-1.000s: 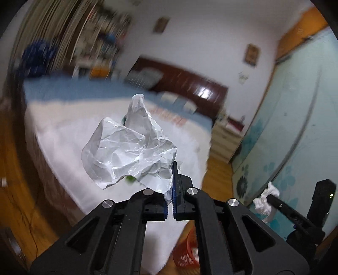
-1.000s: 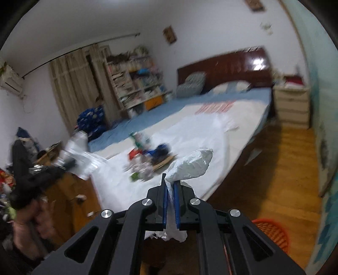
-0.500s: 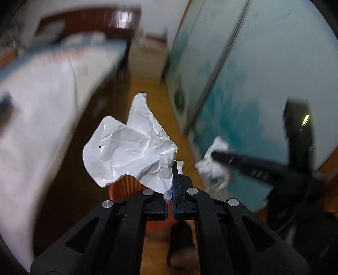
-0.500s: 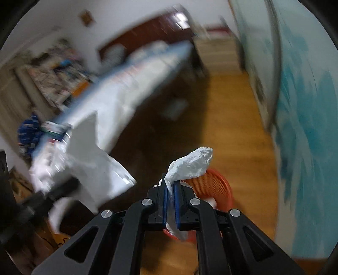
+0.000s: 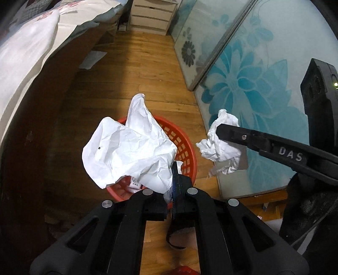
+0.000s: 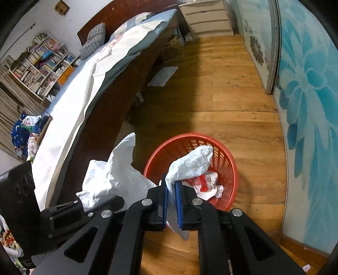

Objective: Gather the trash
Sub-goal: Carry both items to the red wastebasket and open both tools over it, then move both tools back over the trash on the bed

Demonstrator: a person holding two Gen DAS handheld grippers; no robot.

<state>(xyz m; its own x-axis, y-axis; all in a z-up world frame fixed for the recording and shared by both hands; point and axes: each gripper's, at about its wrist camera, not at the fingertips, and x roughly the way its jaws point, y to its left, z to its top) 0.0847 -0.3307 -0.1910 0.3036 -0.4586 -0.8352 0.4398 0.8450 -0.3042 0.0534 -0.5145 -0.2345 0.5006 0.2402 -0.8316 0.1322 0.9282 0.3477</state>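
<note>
Crumpled paper [image 5: 131, 148] pinched by left gripper [image 5: 171, 186], tissue [image 6: 190, 162] by right gripper [image 6: 171, 203], above basket [image 6: 228, 160].

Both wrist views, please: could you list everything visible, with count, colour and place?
basket: one, red, on the floor, some trash inside
paper: one, white, crumpled, in the left gripper
tissue: one, white, in the right gripper, above the basket
sheet: one, pale, flat on the floor beside the bed
bed: one, dark wood, white and blue covers
drawers: one, cream, far end
doors: turquoise floral, right side
bookshelf: one, far left
left gripper: black, shut on paper
right gripper: black, shut on tissue
</note>
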